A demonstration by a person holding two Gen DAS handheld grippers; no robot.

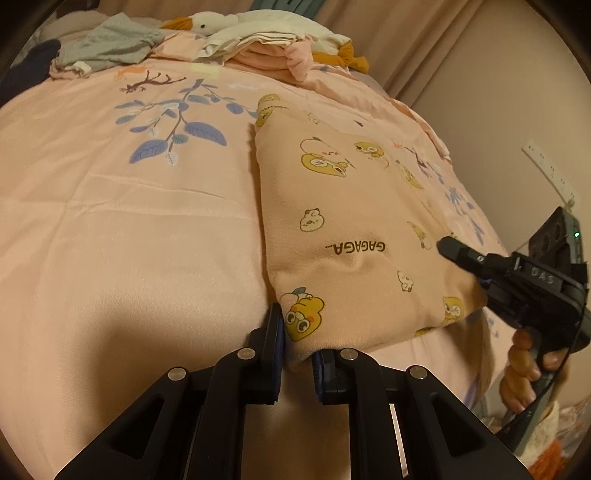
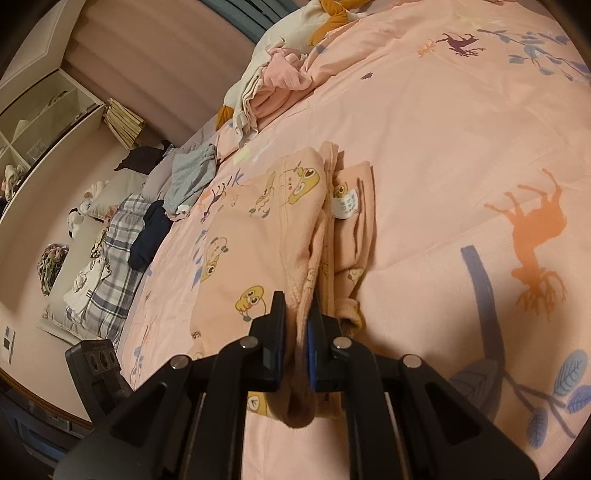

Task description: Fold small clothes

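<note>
A small peach garment (image 1: 354, 229) printed with yellow cartoon ducks and "GAGAGA" lies partly folded on the pink bedspread (image 1: 110, 229). My left gripper (image 1: 298, 350) is shut on its near corner. My right gripper (image 1: 454, 254) grips the garment's right edge in the left wrist view. In the right wrist view my right gripper (image 2: 297, 332) is shut on a folded edge of the garment (image 2: 266, 236), whose white label (image 2: 345, 203) shows on the layers beside it.
Folded pink and white clothes (image 1: 266, 48) and a stuffed goose (image 1: 221, 22) lie at the bed's far end. Grey clothes (image 1: 107, 48) sit far left. A wall (image 1: 517, 110) runs along the right. A plaid cloth (image 2: 110, 258) and shelves (image 2: 33, 122) show off the bed.
</note>
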